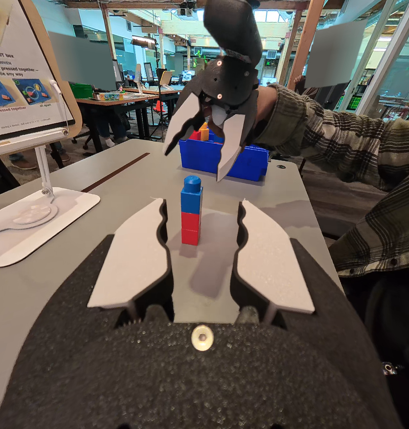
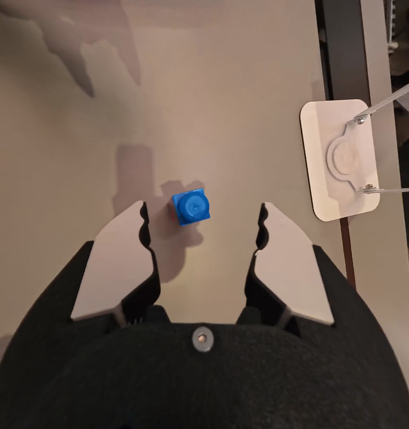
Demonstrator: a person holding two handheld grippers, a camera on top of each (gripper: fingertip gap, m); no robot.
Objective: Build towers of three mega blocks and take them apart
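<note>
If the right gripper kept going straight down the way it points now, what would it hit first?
Most likely the blue block topping the tower. The right gripper is open, pointing down from above, with the block between its fingers, nearer the left one. Depth is unclear.

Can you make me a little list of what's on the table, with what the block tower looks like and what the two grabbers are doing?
tower: three blocks, upright on the table, blue on top, two red below
left gripper: open, level with the tower, not touching
right gripper: open, above the tower, pointing down
bin: blue, behind the tower, more blocks inside
stand: white, on the table, holds an instruction sheet
</note>
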